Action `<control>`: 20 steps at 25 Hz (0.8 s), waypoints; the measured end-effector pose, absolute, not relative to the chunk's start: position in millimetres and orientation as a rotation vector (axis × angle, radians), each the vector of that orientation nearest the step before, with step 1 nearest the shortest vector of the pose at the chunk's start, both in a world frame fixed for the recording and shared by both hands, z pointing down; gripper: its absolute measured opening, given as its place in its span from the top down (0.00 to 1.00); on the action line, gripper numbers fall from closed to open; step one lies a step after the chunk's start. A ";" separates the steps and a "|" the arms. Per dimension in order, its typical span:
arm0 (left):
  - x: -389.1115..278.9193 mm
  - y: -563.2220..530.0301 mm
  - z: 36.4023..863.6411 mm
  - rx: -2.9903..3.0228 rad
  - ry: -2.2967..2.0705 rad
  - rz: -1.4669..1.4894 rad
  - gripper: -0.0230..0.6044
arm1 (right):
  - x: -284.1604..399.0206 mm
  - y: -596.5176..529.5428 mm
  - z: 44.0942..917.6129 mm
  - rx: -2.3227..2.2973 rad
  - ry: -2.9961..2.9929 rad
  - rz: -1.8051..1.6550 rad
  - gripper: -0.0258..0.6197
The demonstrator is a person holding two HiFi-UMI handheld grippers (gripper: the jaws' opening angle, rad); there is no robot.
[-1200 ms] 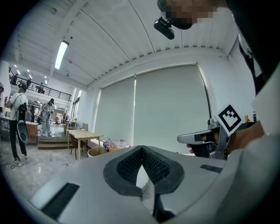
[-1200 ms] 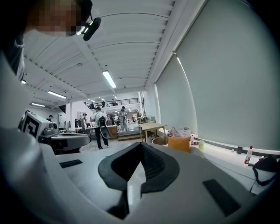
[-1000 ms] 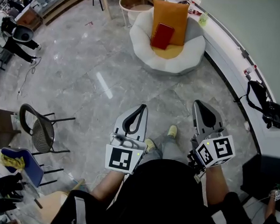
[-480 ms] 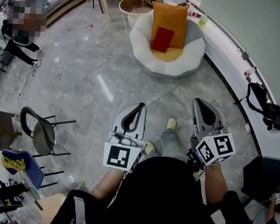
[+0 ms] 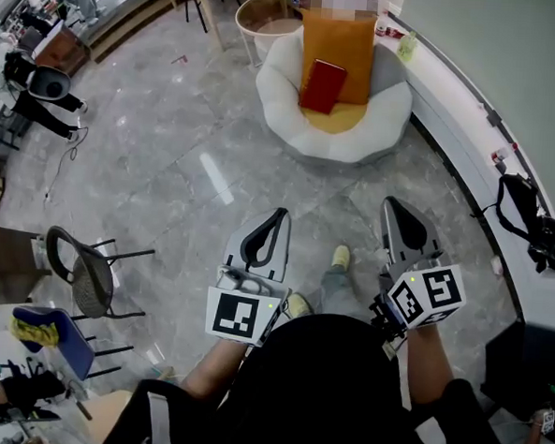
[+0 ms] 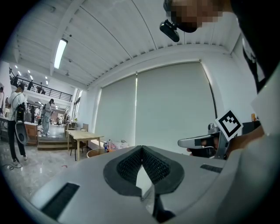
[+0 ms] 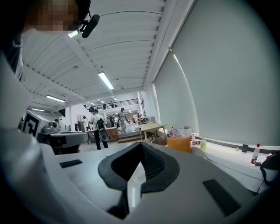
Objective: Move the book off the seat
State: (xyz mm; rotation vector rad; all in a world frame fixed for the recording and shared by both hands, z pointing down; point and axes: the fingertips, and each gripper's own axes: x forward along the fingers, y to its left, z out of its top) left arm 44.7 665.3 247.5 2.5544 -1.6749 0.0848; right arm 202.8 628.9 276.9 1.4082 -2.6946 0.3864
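A red book point(image 5: 322, 86) leans upright against an orange cushion point(image 5: 338, 42) on a white round padded seat point(image 5: 344, 136), far ahead in the head view. My left gripper point(image 5: 278, 215) and right gripper point(image 5: 397, 207) are held level over the grey floor, well short of the seat, side by side. Both are shut with nothing between the jaws, as the left gripper view point(image 6: 141, 149) and the right gripper view point(image 7: 141, 145) show. The cushion point(image 7: 179, 143) appears small past the right jaws. The book itself is hidden in both gripper views.
A curved white counter point(image 5: 457, 115) runs along the right wall, with a black bag point(image 5: 533, 219) on it. A round low table point(image 5: 269, 9) stands behind the seat. A wire chair point(image 5: 85, 272) and a blue chair point(image 5: 44, 332) stand at the left. People stand far left.
The seat and book have shifted slightly lower and nearer in the head view as the person steps forward. Both grippers travel along with the body, still shut.
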 end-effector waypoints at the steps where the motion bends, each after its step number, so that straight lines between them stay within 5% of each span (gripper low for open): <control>1: 48.2 656.2 247.3 2.555 -1.675 0.092 0.96 | 206.8 620.0 277.4 1.415 -2.687 0.394 0.95; 20: 109.0 511.2 248.7 2.547 -1.673 0.176 0.96 | 268.2 480.6 288.5 1.410 -2.675 0.460 0.95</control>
